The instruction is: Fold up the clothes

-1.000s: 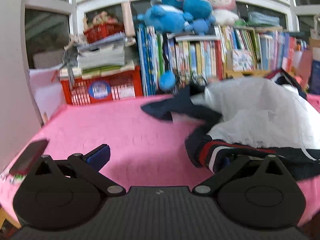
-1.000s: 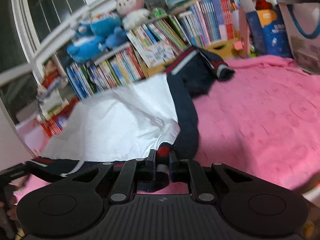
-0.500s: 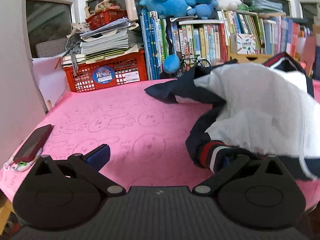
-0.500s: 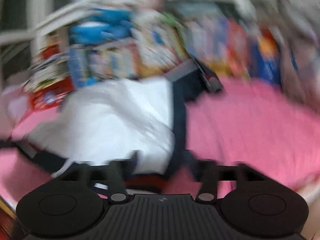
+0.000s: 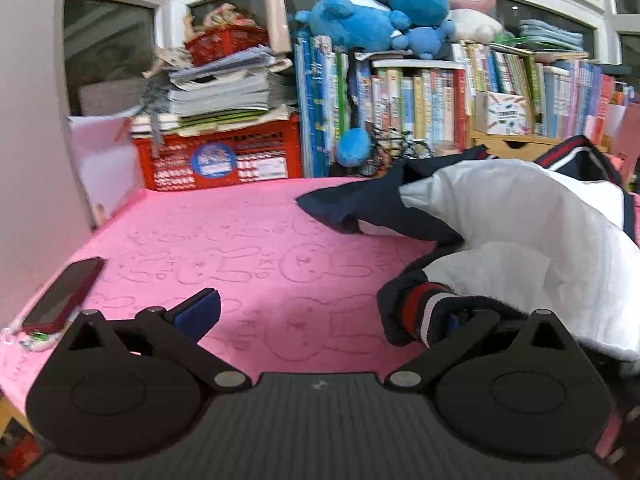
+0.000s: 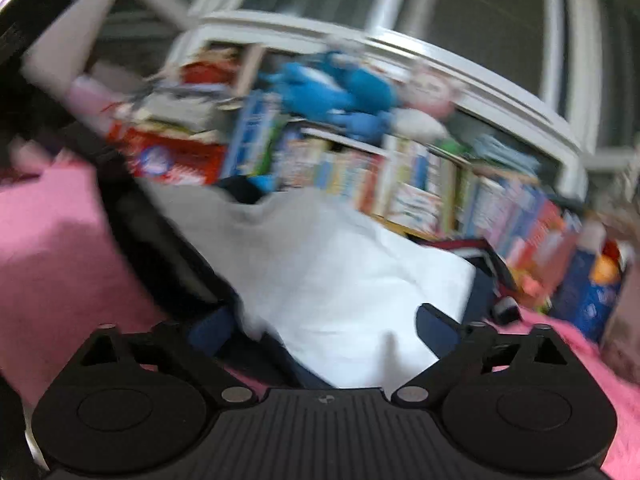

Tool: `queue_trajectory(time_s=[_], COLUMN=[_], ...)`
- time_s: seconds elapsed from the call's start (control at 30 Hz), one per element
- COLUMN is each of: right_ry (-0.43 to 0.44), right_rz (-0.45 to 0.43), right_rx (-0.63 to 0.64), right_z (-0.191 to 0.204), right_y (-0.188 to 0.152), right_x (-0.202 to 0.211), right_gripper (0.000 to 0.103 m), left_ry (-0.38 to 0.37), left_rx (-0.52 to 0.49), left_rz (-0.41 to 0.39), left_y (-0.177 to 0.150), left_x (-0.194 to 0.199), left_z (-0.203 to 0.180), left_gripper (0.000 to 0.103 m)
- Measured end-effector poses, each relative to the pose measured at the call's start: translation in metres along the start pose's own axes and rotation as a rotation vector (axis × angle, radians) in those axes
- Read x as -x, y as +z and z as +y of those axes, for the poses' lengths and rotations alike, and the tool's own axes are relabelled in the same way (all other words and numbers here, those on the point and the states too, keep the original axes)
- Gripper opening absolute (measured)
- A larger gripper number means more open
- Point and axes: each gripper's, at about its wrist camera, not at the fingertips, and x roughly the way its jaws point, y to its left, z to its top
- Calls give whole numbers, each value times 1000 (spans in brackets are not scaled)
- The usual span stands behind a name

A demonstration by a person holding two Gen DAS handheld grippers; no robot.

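A navy jacket with white lining (image 5: 520,224) lies crumpled on the right half of the pink mat (image 5: 224,248). Its red, white and navy striped cuff (image 5: 424,308) drapes over the right finger of my left gripper (image 5: 324,316), which stands wide open and low over the mat. The right wrist view is blurred and tilted. There my right gripper (image 6: 324,332) has its jaws opening wide. The white lining (image 6: 352,288) lies between and beyond the blue pads (image 6: 436,330), and neither pad presses on it.
A dark phone (image 5: 64,292) lies at the mat's left edge beside a white wall. Along the back stand a red crate (image 5: 218,158) under stacked papers, rows of books (image 5: 420,112) and plush toys (image 5: 376,12). A blue box (image 6: 592,300) stands at the far right.
My right gripper let go of the striped cuff, spread its jaws and swung left while rolling. The jacket's white lining sank lower. My left gripper kept still and open.
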Motion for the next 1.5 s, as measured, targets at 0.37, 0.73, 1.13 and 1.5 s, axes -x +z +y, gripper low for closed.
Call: queue_trajectory(time_s=[0.37,0.73,1.13,1.5], right_ry=[-425,-482,-257,-126], right_rz=[100,162,176,393], right_rx=[-7,201,-7,15], right_z=[-94,-64,-120,-139], right_y=[-29,-51,-15,-39], right_x=[4,-14,45,80], right_gripper=[103,103,103,103], left_ry=[50,297,8,-150], left_rx=[-181,-252,-192,-287], left_rz=[13,-34,-31,217], left_y=[-29,-42,-17,-76], left_x=[-15,-36,42,57], left_z=[-43,-35,33,22], left_gripper=[103,103,103,103])
